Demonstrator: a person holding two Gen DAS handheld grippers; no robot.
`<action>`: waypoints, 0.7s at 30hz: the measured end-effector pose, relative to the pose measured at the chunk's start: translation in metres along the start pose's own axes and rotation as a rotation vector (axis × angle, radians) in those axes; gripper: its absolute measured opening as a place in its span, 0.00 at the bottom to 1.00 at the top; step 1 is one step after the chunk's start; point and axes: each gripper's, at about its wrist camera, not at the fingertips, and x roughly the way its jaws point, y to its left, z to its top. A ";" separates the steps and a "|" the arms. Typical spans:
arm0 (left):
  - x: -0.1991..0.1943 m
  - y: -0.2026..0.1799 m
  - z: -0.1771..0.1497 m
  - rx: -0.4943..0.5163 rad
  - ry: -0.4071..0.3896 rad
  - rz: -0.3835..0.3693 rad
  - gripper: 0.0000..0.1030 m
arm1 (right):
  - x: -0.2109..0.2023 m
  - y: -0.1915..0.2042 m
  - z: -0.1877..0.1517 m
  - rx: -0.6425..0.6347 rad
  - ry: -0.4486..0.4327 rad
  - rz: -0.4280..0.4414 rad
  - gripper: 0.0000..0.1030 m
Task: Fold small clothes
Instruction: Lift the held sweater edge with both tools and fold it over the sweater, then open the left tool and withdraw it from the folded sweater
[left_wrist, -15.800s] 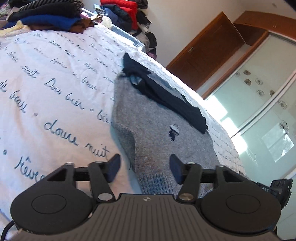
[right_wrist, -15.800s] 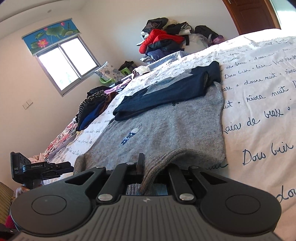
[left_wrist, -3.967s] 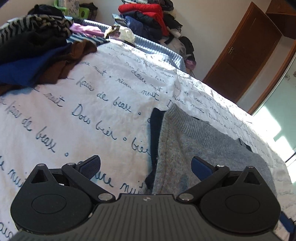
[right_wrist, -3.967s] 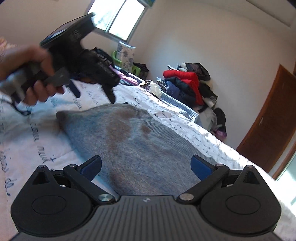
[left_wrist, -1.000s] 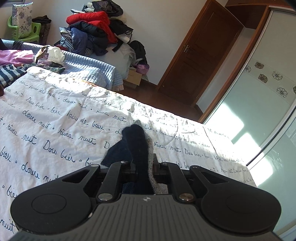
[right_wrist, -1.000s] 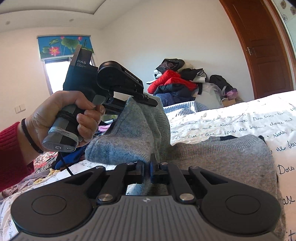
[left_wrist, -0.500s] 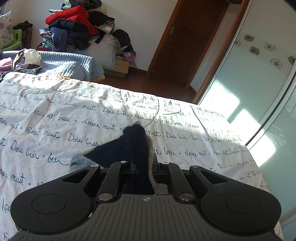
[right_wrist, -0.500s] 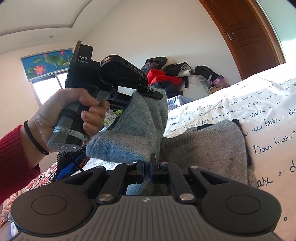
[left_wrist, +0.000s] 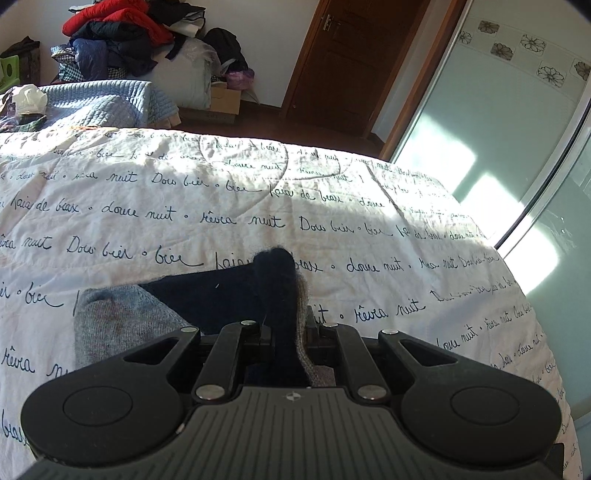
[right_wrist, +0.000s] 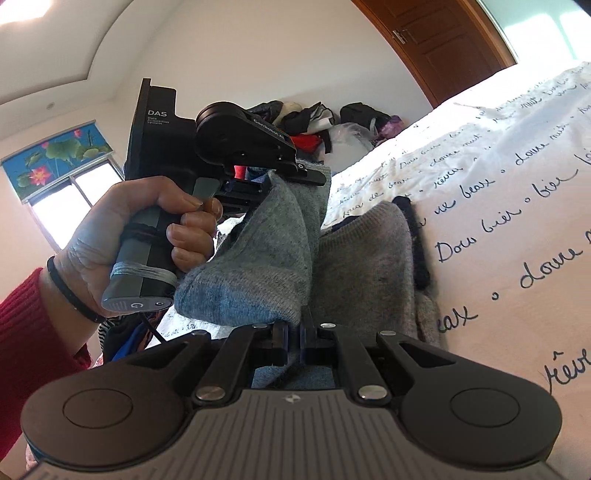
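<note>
Item: grey knit sweater with navy sleeves, on the bed quilt.
Grip: left hand-held gripper clamped on a bunched navy-and-grey edge; right hand-held gripper clamped on the grey edge.
Progress: one side is raised between both tools, apparently mid-fold; the rest lies on the quilt. Laying down and smoothing remain.
Change: four seconds ago both jaws stood wide over the flat sweater; a second ago the raised edge sat higher.

Right gripper clamped on grey sweater, left gripper pinching its raised edge above bedspread
</note>
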 end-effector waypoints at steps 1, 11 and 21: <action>0.004 -0.002 -0.001 0.004 0.008 -0.003 0.11 | 0.000 -0.003 0.000 0.009 0.003 -0.003 0.06; 0.018 -0.009 -0.005 -0.058 0.058 -0.064 0.27 | 0.005 -0.016 -0.006 0.050 0.074 -0.037 0.07; -0.009 -0.004 -0.014 -0.019 0.014 -0.061 0.53 | 0.008 -0.023 -0.006 0.068 0.109 -0.053 0.10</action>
